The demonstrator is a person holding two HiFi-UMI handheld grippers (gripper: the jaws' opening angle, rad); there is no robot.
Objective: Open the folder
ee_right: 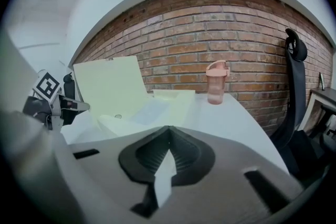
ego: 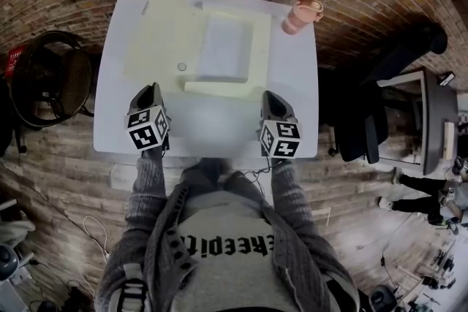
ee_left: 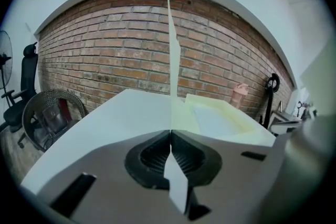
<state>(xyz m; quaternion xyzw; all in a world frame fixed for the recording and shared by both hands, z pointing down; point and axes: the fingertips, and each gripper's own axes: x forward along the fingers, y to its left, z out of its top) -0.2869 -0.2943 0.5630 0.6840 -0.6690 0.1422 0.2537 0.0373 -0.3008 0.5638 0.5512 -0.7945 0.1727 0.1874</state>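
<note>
A pale yellow folder (ego: pixel 259 47) lies open on the white table (ego: pixel 296 91), with a white sheet (ego: pixel 225 47) inside. Its cover (ego: pixel 162 18) stands upright at the left. In the left gripper view that cover (ee_left: pixel 172 50) is edge-on, in line with my jaw seam. My left gripper (ego: pixel 150 91) is shut on the cover's near edge. From the right gripper view, the left gripper (ee_right: pixel 79 106) meets the cover (ee_right: pixel 107 86) at its lower left edge. My right gripper (ego: pixel 270 97) hangs shut and empty over the table in front of the folder.
A pink bottle (ego: pixel 301 15) stands at the table's far right corner, against the brick wall. A round black wire chair (ego: pixel 51 77) stands left of the table. A black office chair (ego: pixel 365 120) and a desk stand to the right. A small round clasp (ego: pixel 181 66) lies on the folder.
</note>
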